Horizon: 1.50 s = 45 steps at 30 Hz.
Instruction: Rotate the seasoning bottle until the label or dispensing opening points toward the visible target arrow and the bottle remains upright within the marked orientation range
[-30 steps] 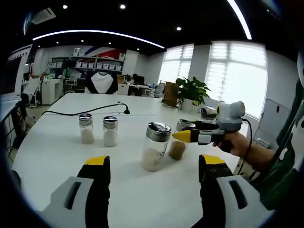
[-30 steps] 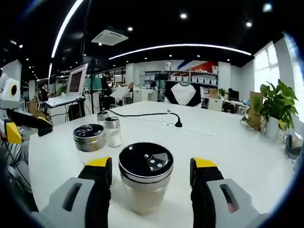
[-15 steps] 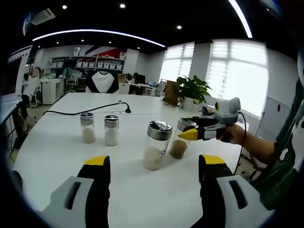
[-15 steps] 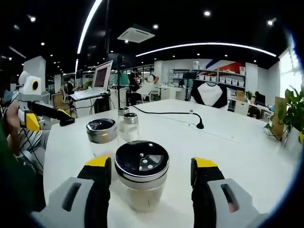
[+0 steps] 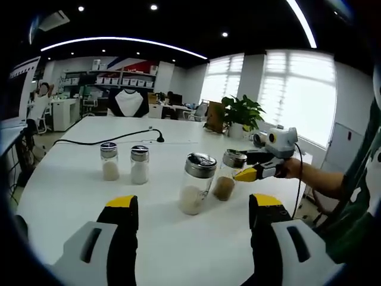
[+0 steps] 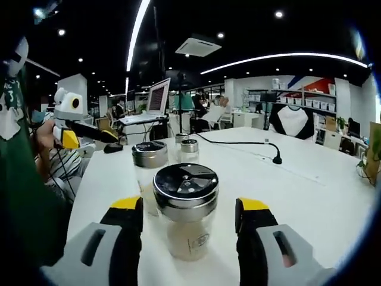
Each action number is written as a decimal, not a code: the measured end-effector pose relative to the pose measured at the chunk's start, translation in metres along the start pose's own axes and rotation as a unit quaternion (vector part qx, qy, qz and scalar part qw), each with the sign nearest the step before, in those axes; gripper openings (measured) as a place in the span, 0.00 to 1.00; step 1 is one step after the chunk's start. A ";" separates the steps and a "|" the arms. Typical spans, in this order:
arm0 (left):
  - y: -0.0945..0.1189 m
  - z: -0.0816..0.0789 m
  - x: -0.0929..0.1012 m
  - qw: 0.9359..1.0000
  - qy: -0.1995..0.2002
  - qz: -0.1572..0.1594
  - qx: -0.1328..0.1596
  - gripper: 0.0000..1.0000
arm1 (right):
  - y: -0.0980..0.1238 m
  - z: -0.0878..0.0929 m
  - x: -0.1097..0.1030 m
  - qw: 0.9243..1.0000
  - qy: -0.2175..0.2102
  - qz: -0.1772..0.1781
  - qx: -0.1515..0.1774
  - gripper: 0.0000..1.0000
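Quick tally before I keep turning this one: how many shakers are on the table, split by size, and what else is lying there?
Large glass shakers with wide metal lids: 2, one pale-filled and one brown-filled
Small shakers with white contents: 2, and
Black cable: 1
Total on the white table: 5

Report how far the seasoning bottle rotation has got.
Done: the right tongs bracket the seasoning bottle, which stands upright on the white table. In hand: the jaws look open either side of it, contact unclear. Left: grip and turn; I see no target arrow. The left tongs hang open, away from the bottles.
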<state>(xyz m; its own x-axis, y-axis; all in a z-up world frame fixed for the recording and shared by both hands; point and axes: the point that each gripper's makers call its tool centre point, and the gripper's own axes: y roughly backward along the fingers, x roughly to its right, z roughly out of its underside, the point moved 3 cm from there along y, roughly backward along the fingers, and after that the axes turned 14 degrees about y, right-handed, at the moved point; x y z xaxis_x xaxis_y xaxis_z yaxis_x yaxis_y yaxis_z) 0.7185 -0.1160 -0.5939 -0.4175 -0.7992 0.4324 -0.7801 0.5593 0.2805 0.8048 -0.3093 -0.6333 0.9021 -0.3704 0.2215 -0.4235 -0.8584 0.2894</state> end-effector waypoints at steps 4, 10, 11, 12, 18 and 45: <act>-0.001 0.001 0.002 1.000 -0.002 0.003 -0.002 0.80 | -0.003 0.003 0.000 1.000 -0.002 -0.027 0.004 0.58; 0.001 -0.002 0.002 1.000 -0.005 0.003 0.000 0.80 | -0.012 -0.001 -0.005 0.996 0.033 -0.078 0.017 0.49; 0.002 -0.003 0.001 1.000 -0.005 0.001 0.002 0.80 | -0.014 0.000 -0.003 0.997 0.044 -0.070 0.006 0.47; 0.003 -0.003 0.001 1.000 -0.005 0.000 0.003 0.80 | -0.015 0.000 -0.004 0.996 0.049 -0.075 0.006 0.46; 0.005 -0.003 -0.001 1.000 -0.003 -0.001 0.003 0.80 | -0.017 0.001 -0.001 0.996 0.041 -0.077 0.011 0.42; 0.003 -0.001 -0.001 1.000 -0.003 -0.005 0.000 0.80 | -0.015 0.002 -0.001 0.997 0.042 -0.064 -0.002 0.41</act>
<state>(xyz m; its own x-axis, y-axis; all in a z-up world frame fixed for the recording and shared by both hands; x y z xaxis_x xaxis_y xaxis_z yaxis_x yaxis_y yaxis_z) 0.7171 -0.1129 -0.5922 -0.4120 -0.8058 0.4252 -0.7838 0.5515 0.2855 0.8109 -0.2967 -0.6399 0.9388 -0.2256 0.2602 -0.3051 -0.8952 0.3247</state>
